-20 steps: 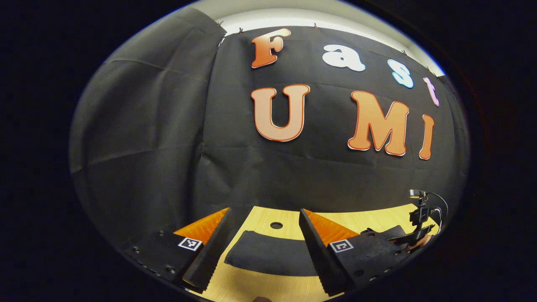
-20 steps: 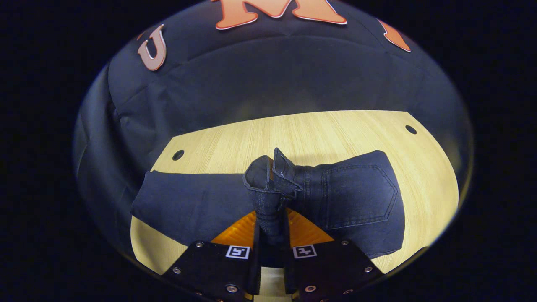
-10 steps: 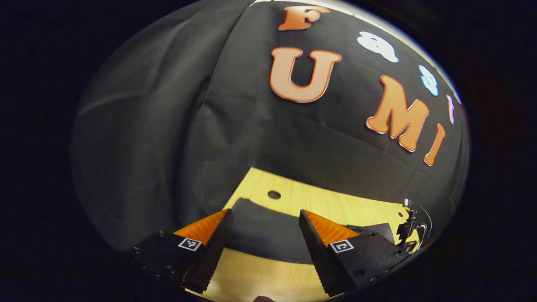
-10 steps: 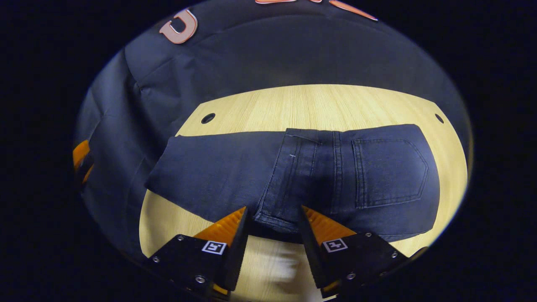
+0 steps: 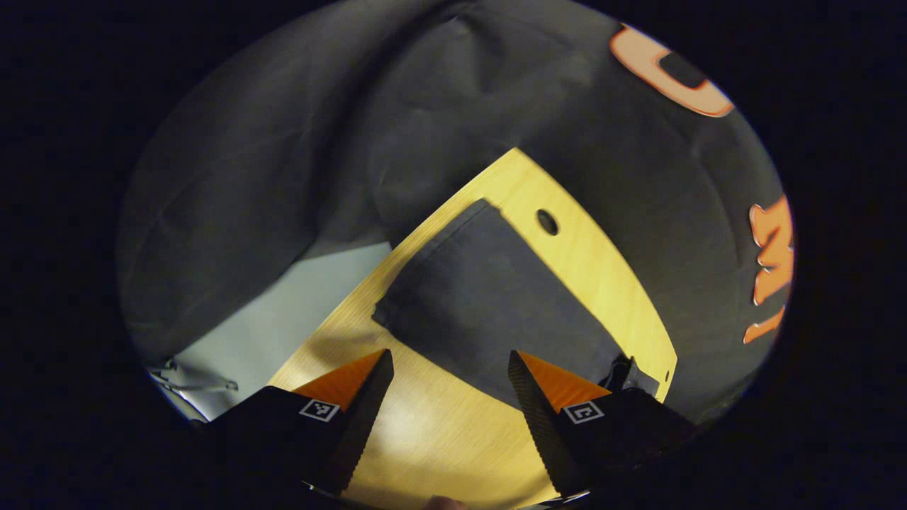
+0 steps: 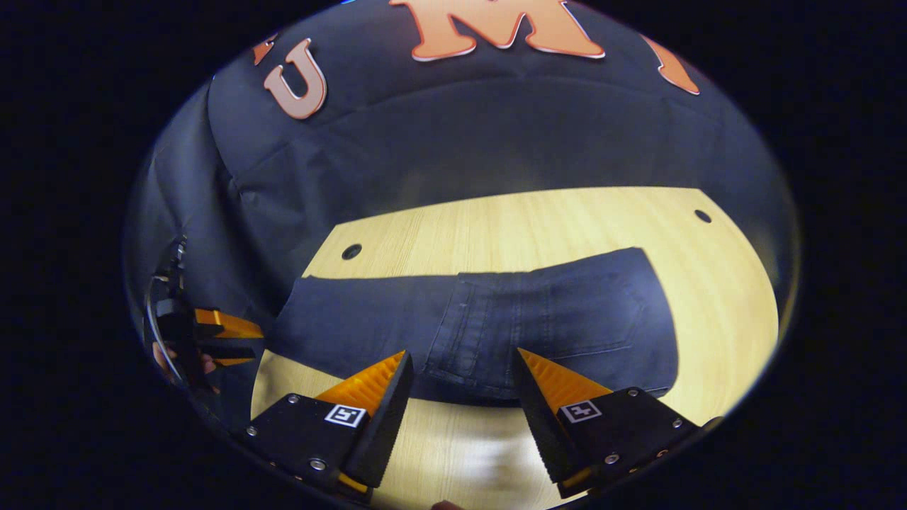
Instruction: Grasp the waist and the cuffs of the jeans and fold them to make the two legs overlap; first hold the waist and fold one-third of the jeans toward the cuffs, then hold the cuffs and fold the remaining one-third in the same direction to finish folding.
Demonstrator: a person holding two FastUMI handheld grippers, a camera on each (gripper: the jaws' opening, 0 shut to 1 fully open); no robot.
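Right gripper view, jeans (image 6: 496,322) flat on bench (image 6: 538,219), waist folded over legs, right gripper (image 6: 460,411) fingers wide apart, holding nothing, left gripper view, cuffs (image 5: 432,276), left gripper (image 5: 446,411) spread, empty.

Jeans (image 6: 496,326) flat on table (image 6: 553,219); waist part right.

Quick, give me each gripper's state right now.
Left gripper: open, empty, above the jeans.
Right gripper: open, empty, just short of the jeans.
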